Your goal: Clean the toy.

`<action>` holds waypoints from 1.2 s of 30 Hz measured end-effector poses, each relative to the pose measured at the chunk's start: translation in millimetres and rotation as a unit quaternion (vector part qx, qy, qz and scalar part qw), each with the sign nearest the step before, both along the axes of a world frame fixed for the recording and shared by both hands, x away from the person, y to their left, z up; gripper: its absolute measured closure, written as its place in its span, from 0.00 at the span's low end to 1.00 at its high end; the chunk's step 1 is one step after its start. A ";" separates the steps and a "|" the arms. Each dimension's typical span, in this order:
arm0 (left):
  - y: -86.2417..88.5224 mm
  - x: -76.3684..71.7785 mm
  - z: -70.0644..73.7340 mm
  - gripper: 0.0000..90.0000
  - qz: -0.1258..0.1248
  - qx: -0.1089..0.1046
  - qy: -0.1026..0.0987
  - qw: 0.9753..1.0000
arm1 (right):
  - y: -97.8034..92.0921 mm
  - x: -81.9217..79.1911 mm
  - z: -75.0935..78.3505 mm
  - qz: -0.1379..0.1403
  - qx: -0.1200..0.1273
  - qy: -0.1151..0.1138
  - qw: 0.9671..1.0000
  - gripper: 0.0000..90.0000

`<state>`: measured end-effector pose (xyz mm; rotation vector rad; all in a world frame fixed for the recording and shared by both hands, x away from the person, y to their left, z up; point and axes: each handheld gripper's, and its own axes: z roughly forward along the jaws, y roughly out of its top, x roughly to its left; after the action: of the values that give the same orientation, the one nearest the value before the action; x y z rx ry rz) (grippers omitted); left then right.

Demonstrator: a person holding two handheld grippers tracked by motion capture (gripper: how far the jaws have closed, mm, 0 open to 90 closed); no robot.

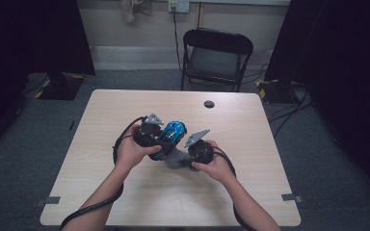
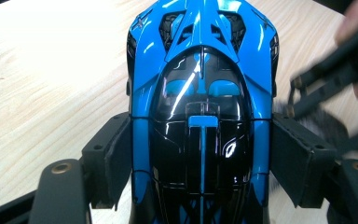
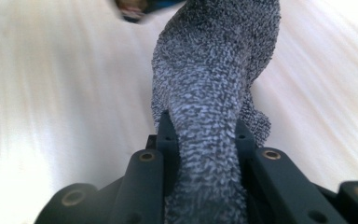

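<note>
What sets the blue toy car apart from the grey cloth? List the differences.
The toy car is glossy blue and black with a hard, moulded shell; the grey cloth is matte, nubbly and soft. The toy car keeps a rigid shape, while the grey cloth bunches and drapes. The toy car sits between the jaws of the left hand-held gripper; the grey cloth is pinched in the right hand-held gripper. Both are held over the wooden table, close together.
</note>
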<state>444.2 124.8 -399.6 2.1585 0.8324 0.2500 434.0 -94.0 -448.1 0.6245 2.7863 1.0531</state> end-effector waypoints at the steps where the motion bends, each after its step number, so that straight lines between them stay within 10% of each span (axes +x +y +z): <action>1: 0.7 -1.3 -0.8 0.31 -0.001 -0.001 0.004 1.000 | -4.5 2.5 0.7 -0.011 0.000 -0.001 1.000 0.81; 13: 13.2 -7.2 -14.5 0.31 0.002 0.010 0.013 1.000 | -33.8 15.9 25.7 -0.066 0.006 -0.021 0.998 0.81; 36: 2.4 -3.3 -15.7 0.31 -0.003 0.013 0.017 1.000 | -4.4 5.8 19.5 -0.018 0.013 -0.018 1.000 0.81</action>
<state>440.9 127.2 -415.3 2.1946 0.8461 0.2238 439.8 -98.4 -428.6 0.6502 2.7244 1.0852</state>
